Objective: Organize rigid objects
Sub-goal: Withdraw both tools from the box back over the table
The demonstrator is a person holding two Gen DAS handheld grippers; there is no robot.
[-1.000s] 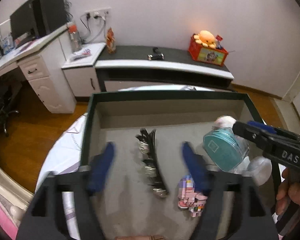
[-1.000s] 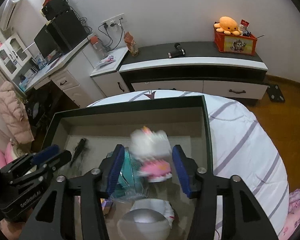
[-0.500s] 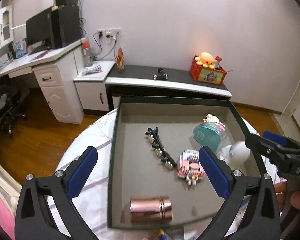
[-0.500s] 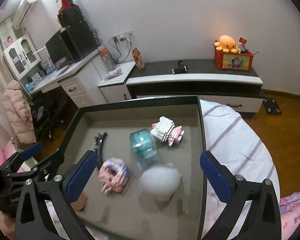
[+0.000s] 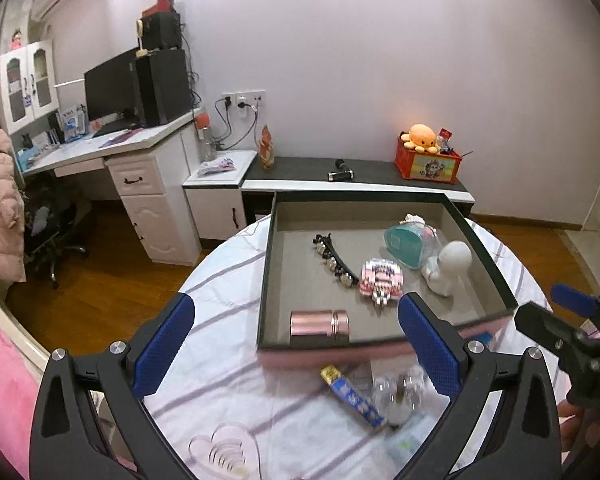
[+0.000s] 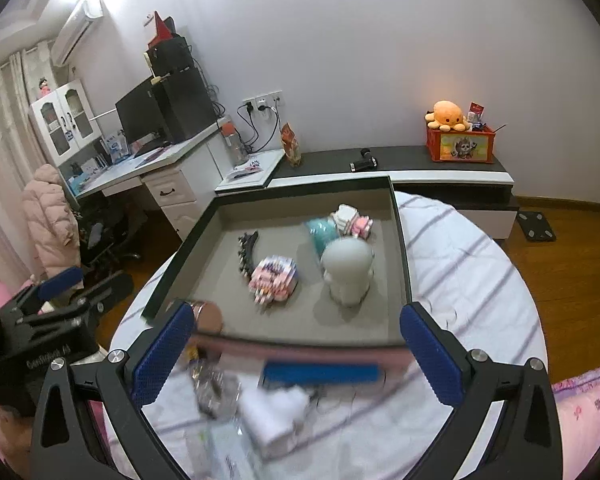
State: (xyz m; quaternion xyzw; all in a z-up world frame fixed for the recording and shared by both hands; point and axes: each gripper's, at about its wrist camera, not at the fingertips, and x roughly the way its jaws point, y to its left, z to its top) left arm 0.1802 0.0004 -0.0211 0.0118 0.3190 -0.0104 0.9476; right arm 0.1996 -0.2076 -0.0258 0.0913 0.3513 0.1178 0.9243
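On the striped round table point(image 5: 228, 280) the dark tray point(image 5: 266, 280) holds my hair clip point(image 5: 334, 258), rose tin point(image 5: 320, 325) and white figure point(image 5: 448, 266), while my left tongs point(image 5: 296, 344) and right tongs point(image 6: 296, 350), just opened, gape wide and empty.

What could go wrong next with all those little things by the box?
1. The clear bottle and blue packet lie close together in front of the tray. A grab at one could knock the other away.
2. The pink tin lies on its side in the tray. A nudge may set it rolling.
3. The white figure stands upright beside the teal jar. Dropping something in nearby could tip it.
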